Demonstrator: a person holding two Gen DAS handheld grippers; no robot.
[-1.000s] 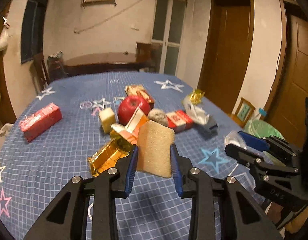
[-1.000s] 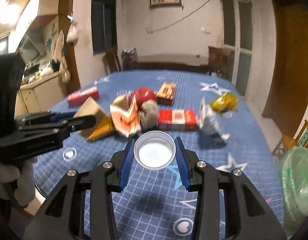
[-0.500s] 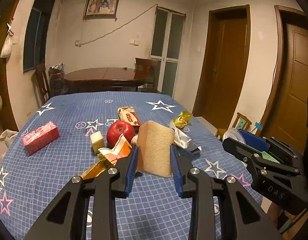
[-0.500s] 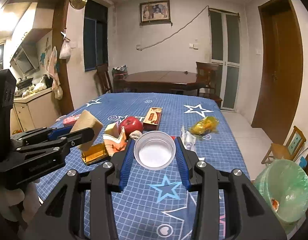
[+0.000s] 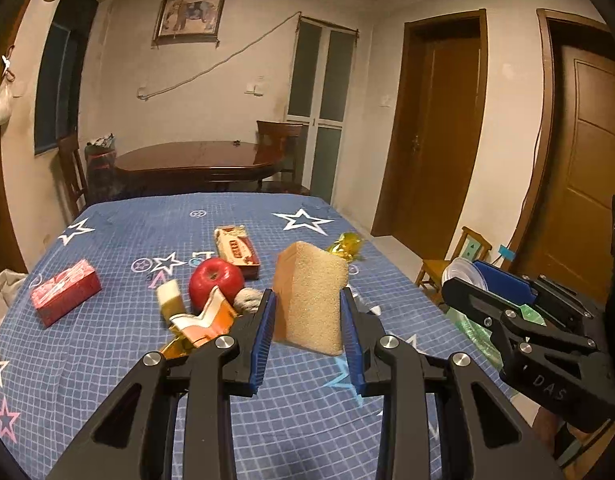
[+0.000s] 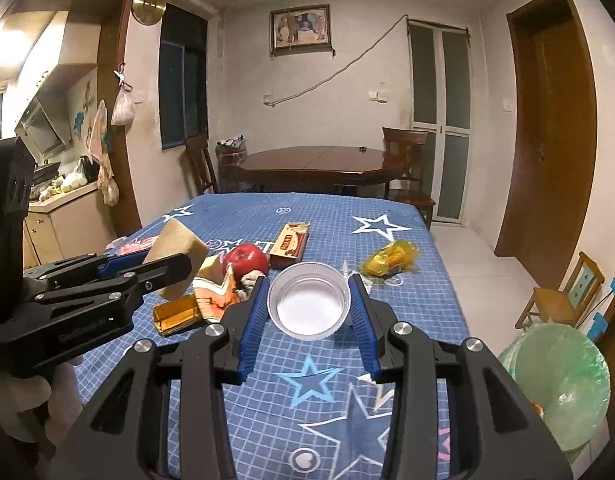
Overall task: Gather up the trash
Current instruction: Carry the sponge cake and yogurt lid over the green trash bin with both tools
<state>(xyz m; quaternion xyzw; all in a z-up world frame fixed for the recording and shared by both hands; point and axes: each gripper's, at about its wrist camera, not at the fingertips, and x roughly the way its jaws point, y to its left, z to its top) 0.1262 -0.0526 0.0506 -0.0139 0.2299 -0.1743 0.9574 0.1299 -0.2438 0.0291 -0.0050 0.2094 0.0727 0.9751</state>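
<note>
Warm dim indoor light, sharp focus, fisheye-bent edges, dark corners.

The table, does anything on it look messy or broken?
Yes. A torn orange-and-white carton lies ripped open beside the apple, and a crumpled yellow wrapper sits farther right on the table. Nothing looks spilled.

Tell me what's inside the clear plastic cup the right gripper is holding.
The cup, clamped in the right gripper, looks empty: only its pale bottom shows through the open mouth. Its underside faces away and is not visible.
</note>
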